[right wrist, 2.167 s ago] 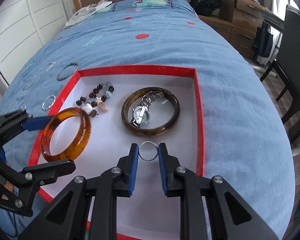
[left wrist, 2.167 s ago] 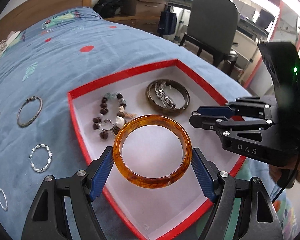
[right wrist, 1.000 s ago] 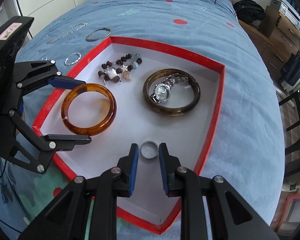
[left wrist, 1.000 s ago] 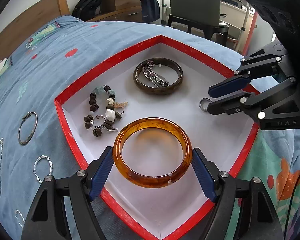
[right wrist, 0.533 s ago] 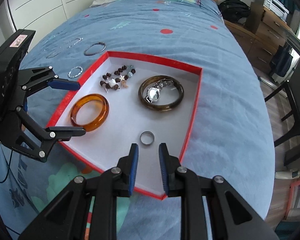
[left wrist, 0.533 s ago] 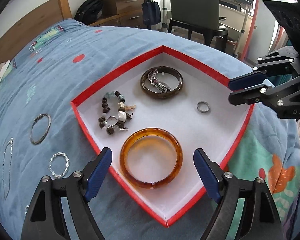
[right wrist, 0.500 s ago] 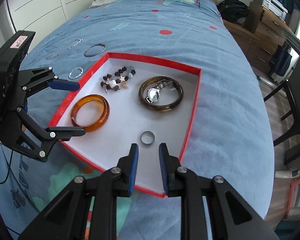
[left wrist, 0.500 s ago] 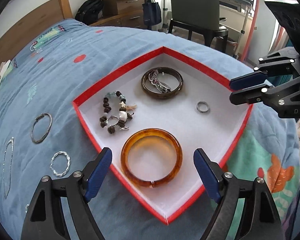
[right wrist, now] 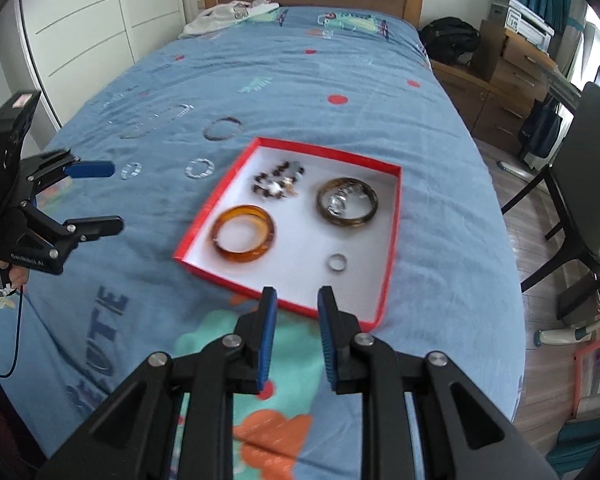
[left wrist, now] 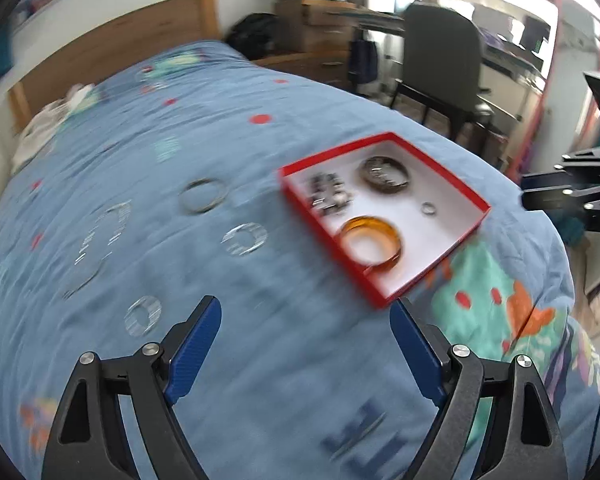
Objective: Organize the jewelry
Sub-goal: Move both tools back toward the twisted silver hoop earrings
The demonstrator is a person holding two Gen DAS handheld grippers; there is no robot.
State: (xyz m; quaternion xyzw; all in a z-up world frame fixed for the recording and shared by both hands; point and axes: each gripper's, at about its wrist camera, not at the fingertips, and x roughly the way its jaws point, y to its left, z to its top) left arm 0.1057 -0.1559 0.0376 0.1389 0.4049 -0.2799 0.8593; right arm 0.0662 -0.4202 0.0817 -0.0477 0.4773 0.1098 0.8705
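The left claw point(left wrist: 306, 336) is spread wide and carries nothing, hanging above the blue bedspread point(left wrist: 260, 360) with the red box point(left wrist: 384, 300) at its one o'clock. The right claw point(right wrist: 296, 316) is also released, its jaws parted by a narrow gap, empty, just short of the box's near wall.

Inside the box lie an amber bangle point(right wrist: 244, 238), a dark bangle point(right wrist: 347, 202) with a watch point(right wrist: 340, 199) coiled inside it, a beaded bracelet point(right wrist: 278, 184) and a small silver ring point(right wrist: 337, 262), the ring at twelve o'clock from the right claw.

Still loose on the bed, at ten to eleven o'clock from the left claw, are a twisted silver ring point(left wrist: 142, 316), a second twisted hoop point(left wrist: 245, 238), a thin metal bangle point(left wrist: 203, 196) and a chain bracelet point(left wrist: 100, 236).

These loose hoops look light, stiff and slick; being round they lie flat and point no particular way, so pinching across the rim seems best. The chain bracelet looks limp, with its long axis running from seven to one o'clock; it would probably sag when lifted.
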